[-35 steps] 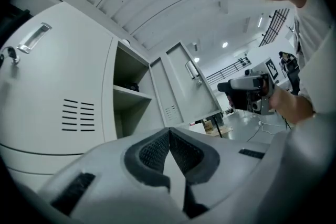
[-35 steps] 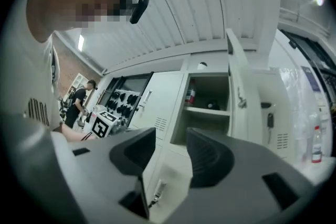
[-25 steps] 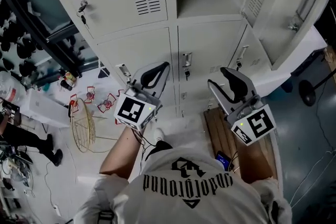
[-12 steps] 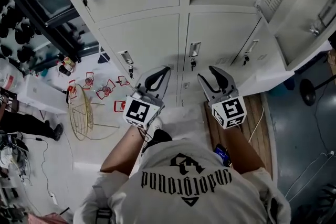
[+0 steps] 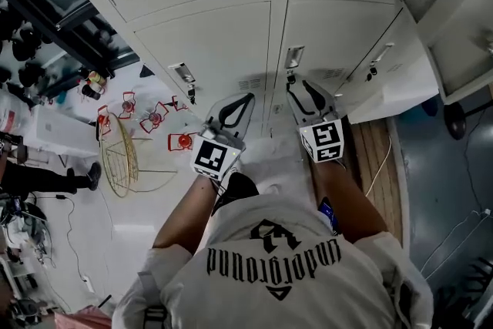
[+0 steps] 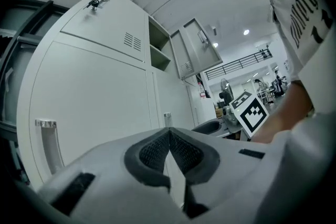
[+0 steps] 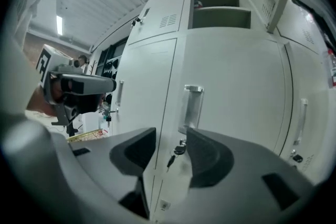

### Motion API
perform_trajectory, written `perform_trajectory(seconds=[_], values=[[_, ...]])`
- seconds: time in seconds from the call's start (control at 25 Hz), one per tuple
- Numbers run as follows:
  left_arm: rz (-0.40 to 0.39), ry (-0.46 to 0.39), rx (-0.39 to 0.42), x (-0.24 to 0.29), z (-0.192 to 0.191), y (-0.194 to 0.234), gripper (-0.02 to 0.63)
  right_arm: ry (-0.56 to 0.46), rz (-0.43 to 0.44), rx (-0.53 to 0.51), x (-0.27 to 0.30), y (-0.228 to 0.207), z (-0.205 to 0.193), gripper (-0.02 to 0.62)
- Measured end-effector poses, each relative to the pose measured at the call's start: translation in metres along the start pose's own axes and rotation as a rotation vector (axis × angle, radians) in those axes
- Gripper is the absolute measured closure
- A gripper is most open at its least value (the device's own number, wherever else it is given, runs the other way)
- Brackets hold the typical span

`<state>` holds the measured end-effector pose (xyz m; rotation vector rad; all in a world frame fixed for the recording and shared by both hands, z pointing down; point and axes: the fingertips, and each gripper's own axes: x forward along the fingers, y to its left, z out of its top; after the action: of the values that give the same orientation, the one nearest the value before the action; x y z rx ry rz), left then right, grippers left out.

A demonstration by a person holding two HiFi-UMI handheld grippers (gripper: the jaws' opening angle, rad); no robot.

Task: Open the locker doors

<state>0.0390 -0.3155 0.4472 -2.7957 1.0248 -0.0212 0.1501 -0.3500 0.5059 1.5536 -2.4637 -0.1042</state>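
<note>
Two claws: my right claw (image 7: 170,140) gapes, door handle (image 7: 190,107) at 12 o'clock; left claw (image 6: 169,132) pinched together. I'd hook the door handle squarely; key lock (image 7: 178,149) possibly latched.

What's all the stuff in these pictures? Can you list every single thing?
pale grey metal lockers: one bank, grey, straight ahead; middle doors closed, some at right open.
silver door handles: at least three, silver, middle row.
small dark keys: several, dark, hanging in locks.
yellow wire basket: one, yellow, floor at left.
small red-and-white objects: several, floor beside the basket; kind unclear.
brown wooden board: one, brown, floor at right.
bystander in dark clothes: one, far left.
white printed T-shirt: one, white, on the person.
left gripper: one, grey with black pads, shut, empty.
right gripper: one, grey, open, before a handle.
</note>
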Motion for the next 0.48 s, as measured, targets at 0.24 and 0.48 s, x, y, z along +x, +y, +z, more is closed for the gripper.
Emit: perform_trajectory(seconds=[0.24,0.48], values=[[-0.018,0.014,0.008,0.008,-0.022,0.013,0.598,0.05,-0.055,0.003,0.035,-0.006,-0.03,0.407],[-0.031,0.034,-0.026,0.017,-0.035,0.026,0.598,0.074,-0.093,0.034,0.052,-0.012,-0.046,0.414]])
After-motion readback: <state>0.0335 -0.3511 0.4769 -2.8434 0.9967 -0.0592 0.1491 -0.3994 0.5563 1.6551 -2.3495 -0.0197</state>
